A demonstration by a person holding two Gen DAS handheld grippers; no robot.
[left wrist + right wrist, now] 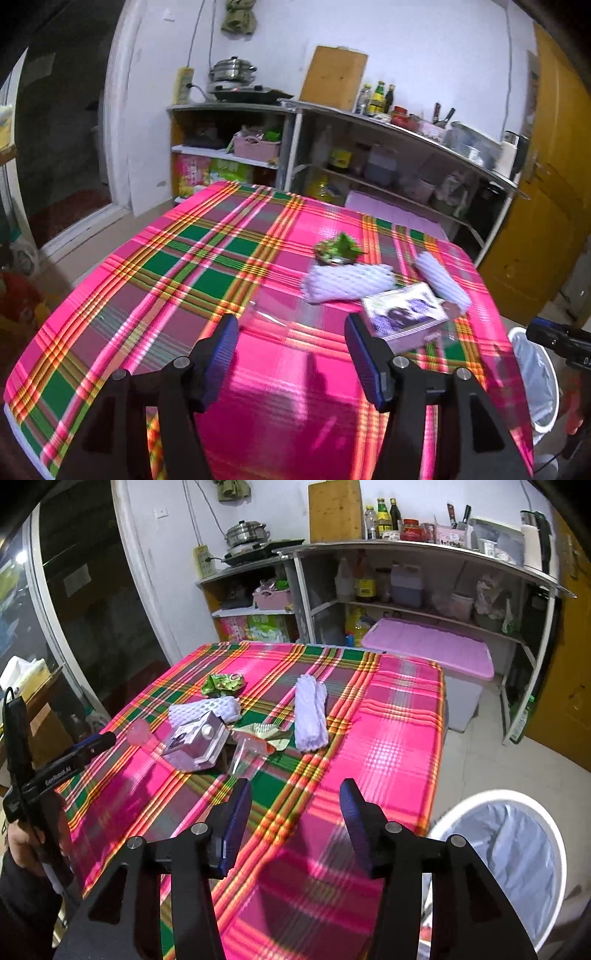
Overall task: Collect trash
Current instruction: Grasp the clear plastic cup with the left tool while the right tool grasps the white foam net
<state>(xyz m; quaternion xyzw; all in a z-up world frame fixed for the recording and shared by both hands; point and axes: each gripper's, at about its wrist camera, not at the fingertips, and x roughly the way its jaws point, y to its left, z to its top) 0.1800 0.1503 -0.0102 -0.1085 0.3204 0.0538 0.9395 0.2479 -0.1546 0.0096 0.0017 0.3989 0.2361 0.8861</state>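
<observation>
On the pink plaid tablecloth [388, 738] lie a crumpled green wrapper [223, 683], two white foam nets [207, 709] [311, 716], a purple carton [195, 744] and a clear plastic cup [245, 757]. My right gripper [295, 790] hovers open and empty over the table's near right part, short of the cup. My left gripper [291, 325] is open too, with nothing between its fingers. The carton [404, 314] is just beyond its right finger, with a foam net [347, 282] and the green wrapper [338, 249] farther off. A white bin [476, 801] with a liner stands beside the table.
Shelves [424, 616] with bottles, jars and a pot line the far wall. A pink-lidded box [428, 646] stands behind the table. A flattened wrapper [266, 734] lies by the cup. The bin's rim [554, 376] shows at the right of the left wrist view.
</observation>
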